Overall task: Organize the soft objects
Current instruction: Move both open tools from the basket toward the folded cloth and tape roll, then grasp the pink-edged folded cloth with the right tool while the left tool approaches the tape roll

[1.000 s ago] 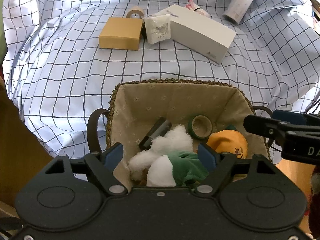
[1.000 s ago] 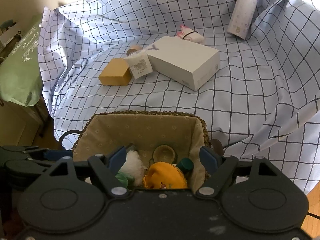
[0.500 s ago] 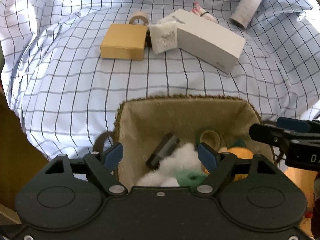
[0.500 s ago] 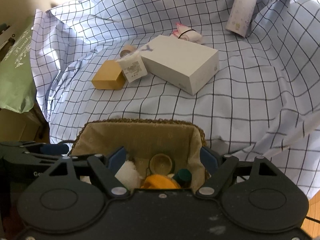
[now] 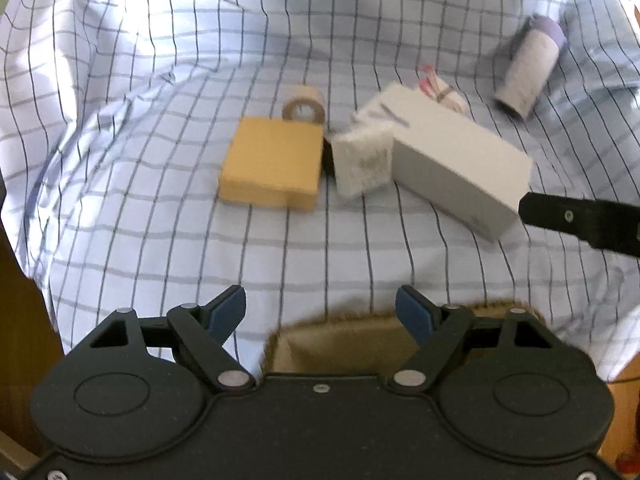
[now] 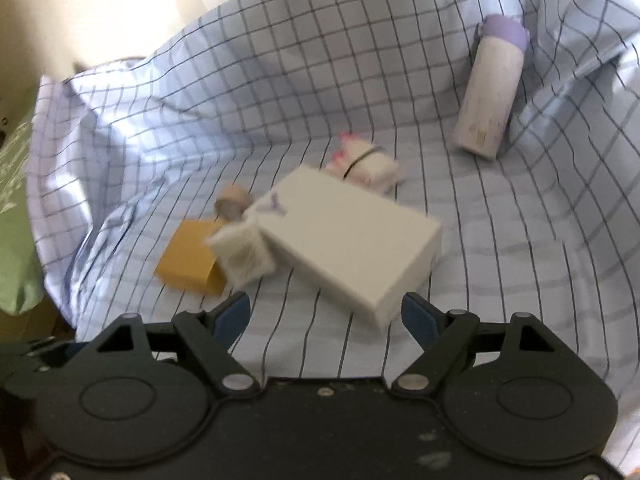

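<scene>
Only the far rim of the woven basket (image 5: 360, 326) is showing at the bottom of the left wrist view, its contents hidden behind the gripper body. The left gripper (image 5: 320, 312) is standing wide with nothing between its blue pads, and the right gripper (image 6: 326, 314) is gaping wide too, holding nothing. Since a second ago both views have been sliding off the basket, where a white plush and an orange toy were lying, toward the white box (image 6: 352, 236), tan box (image 5: 272, 164), small white packet (image 5: 362, 162) and tape roll (image 5: 302, 106) on the checked cloth (image 5: 120, 120).
</scene>
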### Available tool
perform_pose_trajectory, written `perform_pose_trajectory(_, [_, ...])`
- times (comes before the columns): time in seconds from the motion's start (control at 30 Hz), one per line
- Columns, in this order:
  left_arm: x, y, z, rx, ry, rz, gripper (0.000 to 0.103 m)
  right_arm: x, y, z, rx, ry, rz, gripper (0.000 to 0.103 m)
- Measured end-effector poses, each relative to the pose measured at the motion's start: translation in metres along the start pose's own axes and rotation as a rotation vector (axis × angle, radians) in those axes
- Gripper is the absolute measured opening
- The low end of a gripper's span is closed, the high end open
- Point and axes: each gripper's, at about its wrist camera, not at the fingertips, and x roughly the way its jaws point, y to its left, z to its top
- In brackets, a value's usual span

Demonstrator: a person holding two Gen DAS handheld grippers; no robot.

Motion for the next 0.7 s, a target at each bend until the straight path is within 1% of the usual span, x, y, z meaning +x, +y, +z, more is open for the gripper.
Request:
perform_pose_trajectory(0.3, [0.013, 0.014, 0.030, -0.024, -0.055, 0.033, 0.079, 0.051, -0.005, 0.050, 0.021, -0.024, -0.044, 0.087])
perform_pose_trajectory(0.5, [0.023, 0.021, 0.045, -0.025, -0.075, 0.040, 0.079, 0.095, -0.015, 0.090, 0.135, 0.002, -0.035, 0.089])
perform_pose_trajectory(0.6, [0.027, 0.025, 0.051, -0.025, -0.080, 0.048, 0.079, 0.117, -0.018, 0.108, 0.183, 0.013, -0.054, 0.090])
perform_pose_trajectory(0.7, [0.032, 0.029, 0.058, -0.029, -0.086, 0.062, 0.079, 0.141, -0.021, 0.122, 0.248, 0.047, -0.066, 0.093])
